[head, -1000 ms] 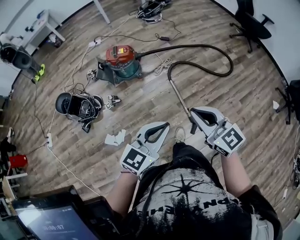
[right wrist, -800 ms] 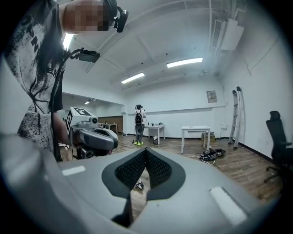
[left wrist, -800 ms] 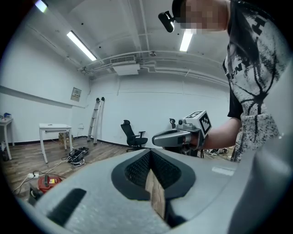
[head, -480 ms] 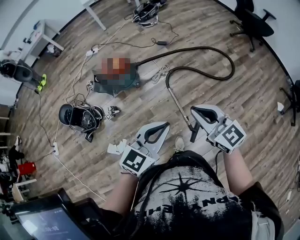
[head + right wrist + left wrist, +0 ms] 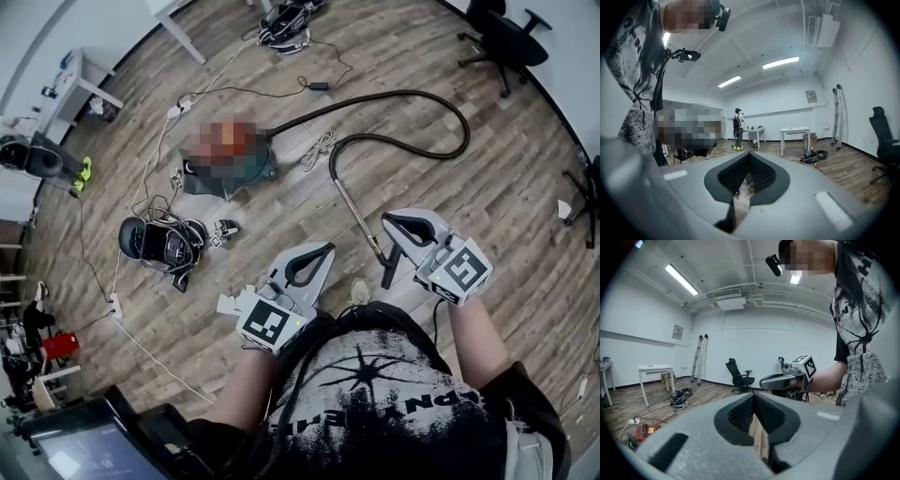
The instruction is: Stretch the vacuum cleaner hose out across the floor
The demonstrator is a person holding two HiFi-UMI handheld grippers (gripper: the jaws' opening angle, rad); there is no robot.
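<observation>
Tongs first: left tongs (image 5: 329, 248) are clenched and empty. In the left gripper view the ribbed pads (image 5: 740, 412) meet at the tip, with only floor showing through the slit behind. Right tongs (image 5: 386, 222) are clenched too; the right gripper view shows the pads together with no hose part between them.

The hose (image 5: 412, 94) is black and thin and lies on the wood floor (image 5: 487, 216). It leaves the vacuum cleaner (image 5: 225, 173) (dark green base, top under a mosaic patch) at 11 o'clock from the person. From there it runs toward 1 o'clock, makes a wide U-bend, doubles back to 12 o'clock and curls into a metal wand (image 5: 356, 211). The wand is straight and silver, and slants down to a black end piece (image 5: 389, 274) directly under the right tongs' tip. Touching or just beside, can't tell from the head view. The hose sits in one big loop, far from straight.

Writing: each marker cube (image 5: 267, 325) carries black-and-white square codes. The shirt (image 5: 375, 394) has white lettering, cut off and upside down, not readable.

Pose: both forearms come out of the torso at 6 o'clock, hands behind the cubes. Left tongs aim at 1 o'clock, right tongs at 10 o'clock, with the tips angled toward each other, near but apart. Both are held roughly level, since the gripper views look across the room at the walls. In the left gripper view the right tongs (image 5: 764, 380) sit at 1 o'clock with the forearm behind them.
</observation>
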